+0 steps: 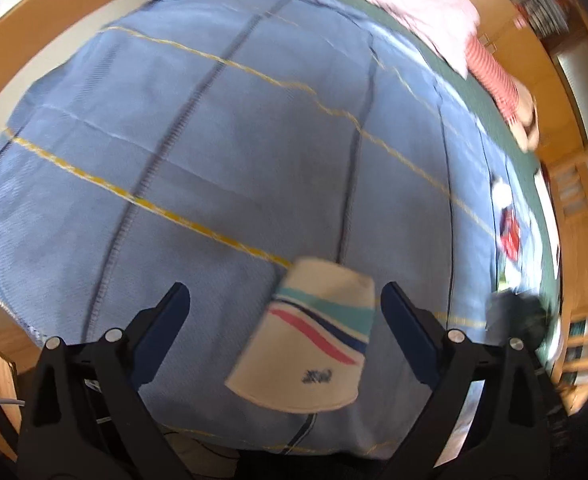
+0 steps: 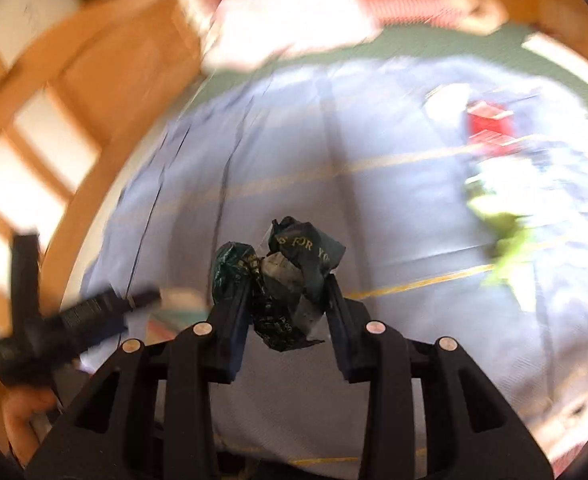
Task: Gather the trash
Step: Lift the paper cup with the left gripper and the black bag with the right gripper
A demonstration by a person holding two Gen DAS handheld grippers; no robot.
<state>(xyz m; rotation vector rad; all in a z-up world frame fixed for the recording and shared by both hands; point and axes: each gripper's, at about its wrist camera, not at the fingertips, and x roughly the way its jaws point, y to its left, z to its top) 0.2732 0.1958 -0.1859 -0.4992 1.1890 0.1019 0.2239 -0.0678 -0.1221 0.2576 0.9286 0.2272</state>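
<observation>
Clearly my right claw (image 2: 288,300) was clamped on a crumpled dark green wrapper (image 2: 282,280), the wad pinched between both pads and bulging out above and below them. Gold lettering on it read in part "FOR YO", the rest lost in the creases; a smaller printed patch lower down was too crushed to make out. My left claw (image 1: 286,320) stood with its jaws wide apart, and a paper cup (image 1: 305,336) sat between them without either pad touching it. That cup lay tilted on the blue bedspread (image 1: 214,140), white with teal, navy and pink bands, and carried a small dark logo near its rim that I could not read through the blur.

I judged the step in hand to be carrying the wrapper off to wherever the rubbish goes, so the grip had to hold firm, since a springy wad like that could slip if the pads eased. For the cup, I would close gently and square across its wall, because thin paper buckles easily.

Further off on the spread lay more litter: a red packet (image 2: 489,124) and a bright green wrapper (image 2: 501,216), both blurred, their print unreadable
</observation>
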